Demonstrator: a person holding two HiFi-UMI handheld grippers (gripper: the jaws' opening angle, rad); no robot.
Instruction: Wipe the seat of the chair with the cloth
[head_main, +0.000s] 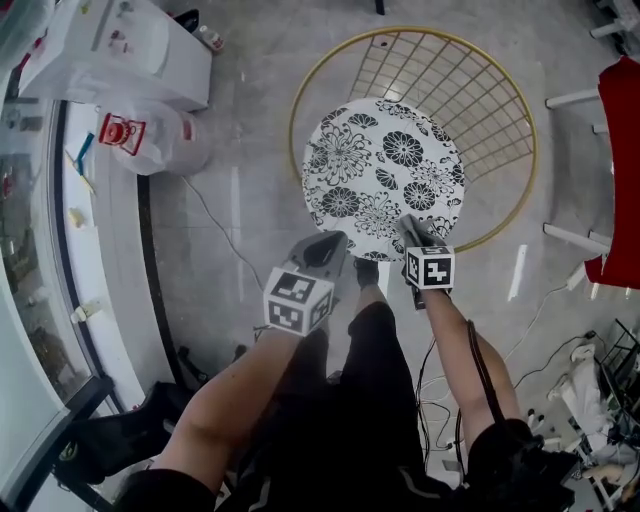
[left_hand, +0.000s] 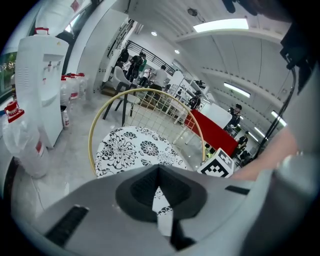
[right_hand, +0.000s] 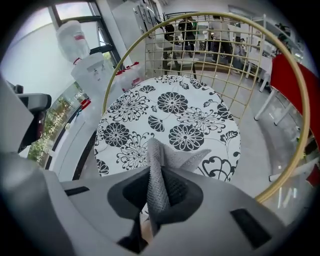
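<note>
Pinching grey cloth (right_hand: 156, 167) upright, tip toward floral seat (right_hand: 172, 107), right gripper (right_hand: 156, 200); left gripper (left_hand: 159, 197) seemingly pressed together, empty

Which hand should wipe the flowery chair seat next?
The right, probably. The right tool is shut on the grey mesh cloth and hangs over the near edge of the round black-and-white flowered seat. The left tool is shut with nothing in it.

Bright, even daylight; fisheye-warped, dark-vignetted gripper views.
</note>
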